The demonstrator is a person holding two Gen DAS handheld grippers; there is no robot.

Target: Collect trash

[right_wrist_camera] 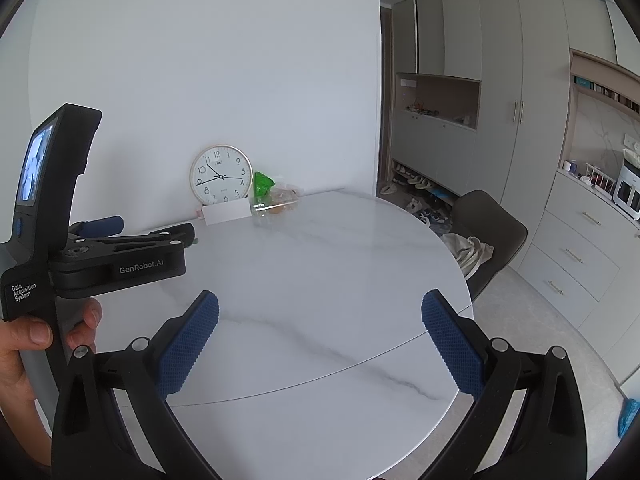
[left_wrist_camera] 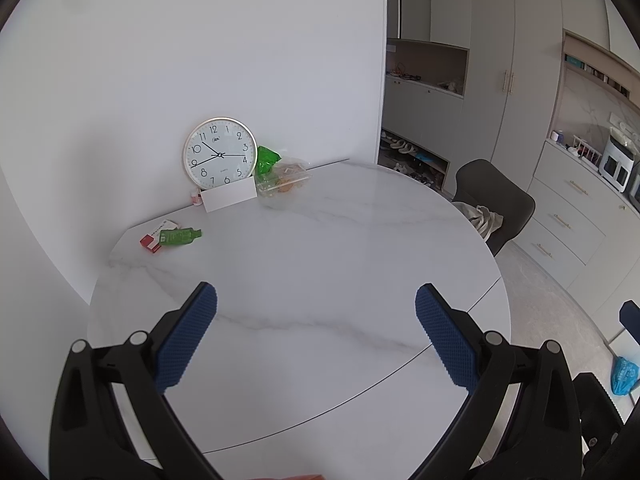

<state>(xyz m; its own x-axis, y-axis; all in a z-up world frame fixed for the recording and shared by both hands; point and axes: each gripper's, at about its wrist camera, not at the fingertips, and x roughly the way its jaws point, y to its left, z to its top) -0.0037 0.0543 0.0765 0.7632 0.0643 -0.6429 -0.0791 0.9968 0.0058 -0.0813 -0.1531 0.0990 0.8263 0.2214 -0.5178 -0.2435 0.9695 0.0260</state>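
Observation:
Trash lies at the far side of a round white marble table (left_wrist_camera: 320, 280). A green wrapper (left_wrist_camera: 180, 236) lies on a red and white box (left_wrist_camera: 157, 235) at the far left. A green bag (left_wrist_camera: 266, 159) and a clear plastic food tray (left_wrist_camera: 283, 184) sit beside the clock; they also show in the right wrist view, the bag (right_wrist_camera: 262, 184) and the tray (right_wrist_camera: 276, 203). My left gripper (left_wrist_camera: 316, 304) is open and empty above the near table. My right gripper (right_wrist_camera: 320, 310) is open and empty. The left gripper (right_wrist_camera: 120, 240) shows from the side in the right wrist view.
A round wall clock (left_wrist_camera: 220, 154) leans on the wall behind a white card (left_wrist_camera: 230, 198). A dark chair (left_wrist_camera: 494, 200) with a cloth on it stands right of the table. Cabinets (left_wrist_camera: 500, 80) and drawers line the right. A blue bag (left_wrist_camera: 624, 376) lies on the floor.

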